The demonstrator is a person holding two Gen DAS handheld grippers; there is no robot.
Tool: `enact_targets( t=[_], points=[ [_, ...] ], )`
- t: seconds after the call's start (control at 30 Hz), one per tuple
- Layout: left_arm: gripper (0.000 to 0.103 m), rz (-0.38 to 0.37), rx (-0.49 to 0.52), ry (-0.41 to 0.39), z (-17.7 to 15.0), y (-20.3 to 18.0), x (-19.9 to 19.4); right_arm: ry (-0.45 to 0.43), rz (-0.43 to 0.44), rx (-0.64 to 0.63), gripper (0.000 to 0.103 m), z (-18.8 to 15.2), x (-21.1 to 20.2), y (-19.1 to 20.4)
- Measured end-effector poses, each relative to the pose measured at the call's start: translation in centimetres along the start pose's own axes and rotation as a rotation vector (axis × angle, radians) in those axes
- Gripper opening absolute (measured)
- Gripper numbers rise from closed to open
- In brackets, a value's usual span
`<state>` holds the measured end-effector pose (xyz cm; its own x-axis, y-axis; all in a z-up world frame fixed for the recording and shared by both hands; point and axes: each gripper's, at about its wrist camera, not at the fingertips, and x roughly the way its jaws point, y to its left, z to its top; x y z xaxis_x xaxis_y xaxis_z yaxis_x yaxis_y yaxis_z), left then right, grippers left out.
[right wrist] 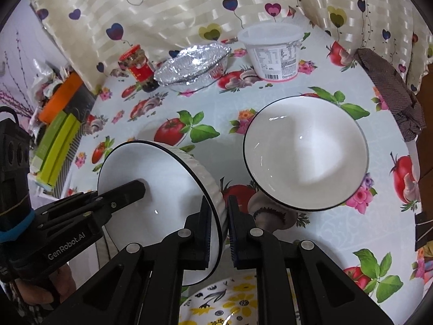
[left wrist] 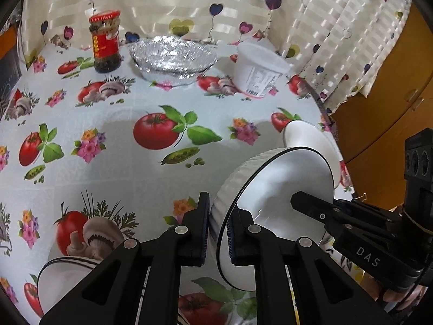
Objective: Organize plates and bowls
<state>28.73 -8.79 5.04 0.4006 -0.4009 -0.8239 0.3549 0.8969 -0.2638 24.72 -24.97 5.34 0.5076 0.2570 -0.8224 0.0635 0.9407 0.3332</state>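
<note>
Mid-table w/ the tablecloth [left wrist: 113,162] is open, room to pass. Back edge blocked: jar [left wrist: 106,42], foil bowl [left wrist: 173,55], tub [left wrist: 258,67] in a row. Right side taken by plain bowl [right wrist: 305,151]; yellow-flowered plate [right wrist: 230,303] at near edge.

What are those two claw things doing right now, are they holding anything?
Left gripper: shut on the rim of the ribbed white bowl.
Right gripper: shut on the opposite rim of the same ribbed white bowl, which is tilted between them.
</note>
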Motion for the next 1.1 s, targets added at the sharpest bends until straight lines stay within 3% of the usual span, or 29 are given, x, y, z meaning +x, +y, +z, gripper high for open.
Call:
enact_targets(
  t=[0.53,1.1],
  points=[
    [0.012,-0.044,0.084,-0.011,-1.8,-5.2,-2.2,-0.056,-0.009,0.041,0.012,-2.1,-6.1,-2.4],
    [0.012,-0.072,0.152,0.071,-6.5,-10.5,-0.8,-0.056,-0.052,0.123,0.012,-7.6,-9.8,-6.7]
  ],
)
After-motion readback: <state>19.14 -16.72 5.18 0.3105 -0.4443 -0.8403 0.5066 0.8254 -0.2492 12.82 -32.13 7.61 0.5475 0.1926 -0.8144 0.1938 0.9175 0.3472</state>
